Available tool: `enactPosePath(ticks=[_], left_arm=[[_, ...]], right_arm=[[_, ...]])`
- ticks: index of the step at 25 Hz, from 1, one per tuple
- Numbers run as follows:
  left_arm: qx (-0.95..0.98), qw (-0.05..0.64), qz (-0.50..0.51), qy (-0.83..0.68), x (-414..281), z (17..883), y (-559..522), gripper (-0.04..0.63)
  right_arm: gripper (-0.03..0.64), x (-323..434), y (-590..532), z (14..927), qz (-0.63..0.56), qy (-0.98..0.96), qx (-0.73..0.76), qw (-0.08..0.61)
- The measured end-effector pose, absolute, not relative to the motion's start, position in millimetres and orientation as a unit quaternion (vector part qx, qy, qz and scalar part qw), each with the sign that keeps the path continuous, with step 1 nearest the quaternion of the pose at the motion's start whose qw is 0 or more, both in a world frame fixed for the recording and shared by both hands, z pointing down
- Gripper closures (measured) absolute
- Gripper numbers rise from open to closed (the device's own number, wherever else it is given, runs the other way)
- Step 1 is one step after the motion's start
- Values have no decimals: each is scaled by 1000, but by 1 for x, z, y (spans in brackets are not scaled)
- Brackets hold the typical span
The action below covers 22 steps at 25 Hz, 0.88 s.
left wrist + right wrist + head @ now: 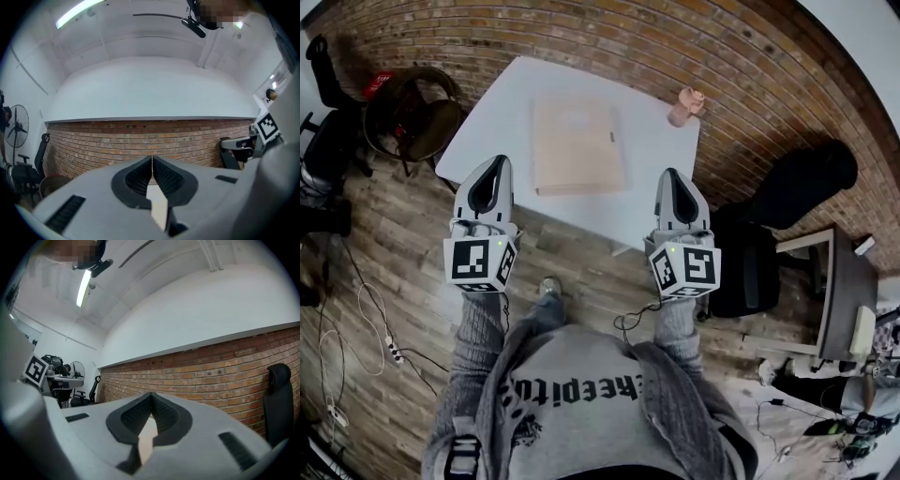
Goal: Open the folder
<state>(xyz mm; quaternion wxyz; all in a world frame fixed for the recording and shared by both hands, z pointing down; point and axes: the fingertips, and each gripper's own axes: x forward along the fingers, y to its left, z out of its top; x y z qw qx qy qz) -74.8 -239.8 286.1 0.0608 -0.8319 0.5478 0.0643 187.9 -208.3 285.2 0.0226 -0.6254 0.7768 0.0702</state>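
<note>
Nothing done yet: the folder (577,145) lay shut and flat in the middle of the white table (487,112), untouched. My left gripper (498,164) and right gripper (672,176) hung short of the table's near edge, both with jaws pressed together and nothing between them. All of it was left, I'd say: reach in, catch the cover's edge, lift. Whatever the folder held was hidden. A small pink object (685,105) stood at the far right corner.

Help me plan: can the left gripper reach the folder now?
Probably yes: nothing stands between the left gripper and the folder lying flat on the table, though its jaws are shut.
</note>
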Motion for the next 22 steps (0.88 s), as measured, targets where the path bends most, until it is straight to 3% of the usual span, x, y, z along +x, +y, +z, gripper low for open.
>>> enactPosePath(ticks=[16,22], left_arm=[[-873,-4,-15,487,-48,381,-311,584],[-888,9,-90,452,-28,432,-317,583]], right_arm=[[615,189,-309,402,-54,782,-617,-69],[615,200,-324,463,-111,775,-614,-99]])
